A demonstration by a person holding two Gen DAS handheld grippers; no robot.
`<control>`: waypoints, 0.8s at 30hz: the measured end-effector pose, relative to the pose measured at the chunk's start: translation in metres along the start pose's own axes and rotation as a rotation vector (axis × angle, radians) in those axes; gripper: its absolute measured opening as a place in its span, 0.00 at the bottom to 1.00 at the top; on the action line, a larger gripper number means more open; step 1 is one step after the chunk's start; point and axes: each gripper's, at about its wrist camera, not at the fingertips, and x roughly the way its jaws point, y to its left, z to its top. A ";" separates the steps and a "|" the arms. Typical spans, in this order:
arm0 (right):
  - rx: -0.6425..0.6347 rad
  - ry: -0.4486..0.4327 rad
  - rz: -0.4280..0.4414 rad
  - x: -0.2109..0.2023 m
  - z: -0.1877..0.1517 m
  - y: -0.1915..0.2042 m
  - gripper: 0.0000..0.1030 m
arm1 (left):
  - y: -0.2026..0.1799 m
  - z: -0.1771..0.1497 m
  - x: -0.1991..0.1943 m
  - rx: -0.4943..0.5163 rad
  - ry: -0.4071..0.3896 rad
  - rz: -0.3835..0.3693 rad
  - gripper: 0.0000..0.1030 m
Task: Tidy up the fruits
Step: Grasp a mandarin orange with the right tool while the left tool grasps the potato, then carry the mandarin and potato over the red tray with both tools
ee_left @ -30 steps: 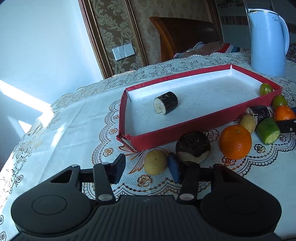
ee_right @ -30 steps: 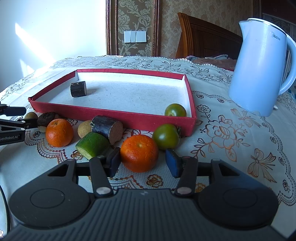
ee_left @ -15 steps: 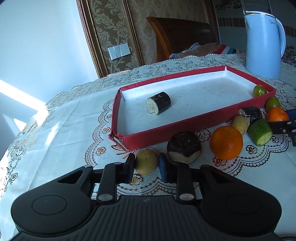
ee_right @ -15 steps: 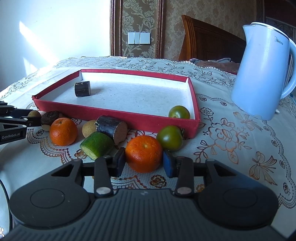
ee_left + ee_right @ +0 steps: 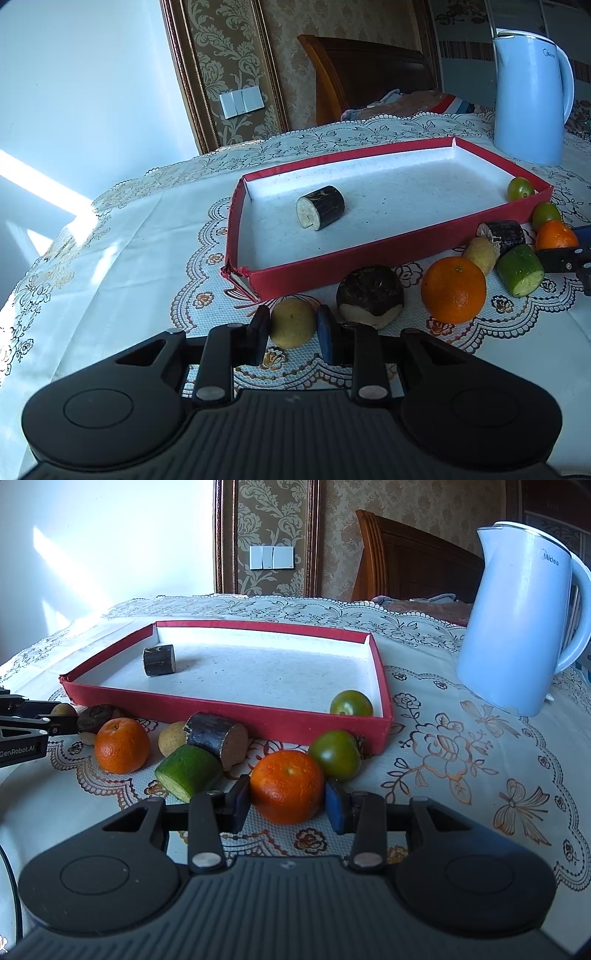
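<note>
My left gripper [image 5: 291, 334] is shut on a small yellow-brown fruit [image 5: 292, 322] just in front of the red tray [image 5: 332, 264]. My right gripper [image 5: 286, 805] is shut on an orange [image 5: 287, 784] near the tray's right front corner [image 5: 384, 731]. The tray holds a dark cut stem piece [image 5: 320, 206] and a green tomato [image 5: 351, 703]. Outside it lie a second orange [image 5: 453, 290], a dark round root [image 5: 370, 295], a cucumber piece [image 5: 188, 771], another dark stem piece [image 5: 218, 734], a small potato [image 5: 170, 737] and a second green tomato [image 5: 335, 754].
A light blue kettle [image 5: 524, 627] stands to the right of the tray. A lace tablecloth [image 5: 461, 760] covers the table. A wooden chair back [image 5: 369, 74] and bundled cloth lie beyond the far edge. The left gripper shows at the right wrist view's left edge [image 5: 22, 727].
Both grippers have closed: the left onto the yellow-brown fruit, the right onto the orange. Both have moved slightly forward.
</note>
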 end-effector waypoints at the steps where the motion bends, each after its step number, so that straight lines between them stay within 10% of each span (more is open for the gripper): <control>1: 0.003 -0.002 -0.001 0.000 0.000 0.000 0.37 | 0.001 0.000 -0.001 -0.002 -0.002 -0.002 0.26; 24: 0.057 -0.091 -0.029 -0.016 0.006 -0.009 0.38 | 0.013 0.017 -0.024 -0.142 -0.057 -0.098 0.26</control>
